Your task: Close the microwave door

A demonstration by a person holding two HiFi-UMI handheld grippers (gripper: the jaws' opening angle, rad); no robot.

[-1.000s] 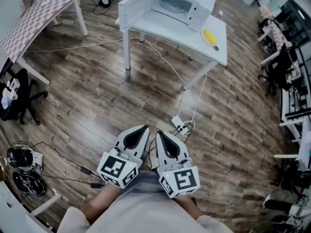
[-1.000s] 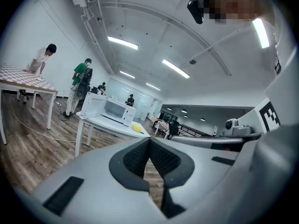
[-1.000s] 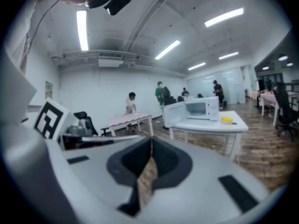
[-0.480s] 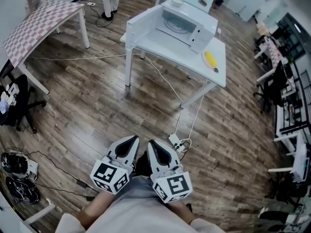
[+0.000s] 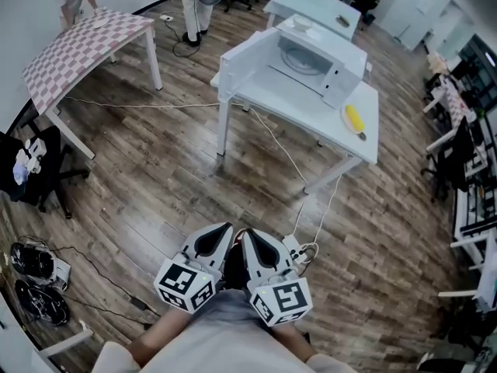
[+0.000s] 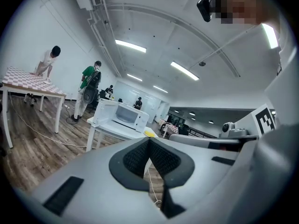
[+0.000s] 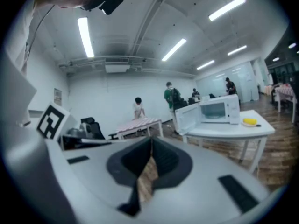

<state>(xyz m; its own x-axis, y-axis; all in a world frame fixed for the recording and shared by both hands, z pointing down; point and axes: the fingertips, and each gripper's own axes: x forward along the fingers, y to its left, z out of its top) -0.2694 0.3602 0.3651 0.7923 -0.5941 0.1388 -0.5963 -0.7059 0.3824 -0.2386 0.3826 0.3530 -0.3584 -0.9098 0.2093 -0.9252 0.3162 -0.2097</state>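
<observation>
Your left gripper (image 5: 218, 236) and right gripper (image 5: 256, 244) sit at your waist, jaws shut on nothing, well apart from the microwave (image 5: 314, 57) on the white desk (image 5: 365, 142). Its door (image 5: 247, 55) stands wide open. It is likely light and stiff, so push the outer face near the free edge.

The microwave (image 5: 314, 53) is set on a table (image 5: 303, 103) in the far middle, its door (image 5: 247, 62) swung out left, a small object (image 5: 354, 119) is laid to its right, and another table (image 5: 81, 45) is placed far left.
</observation>
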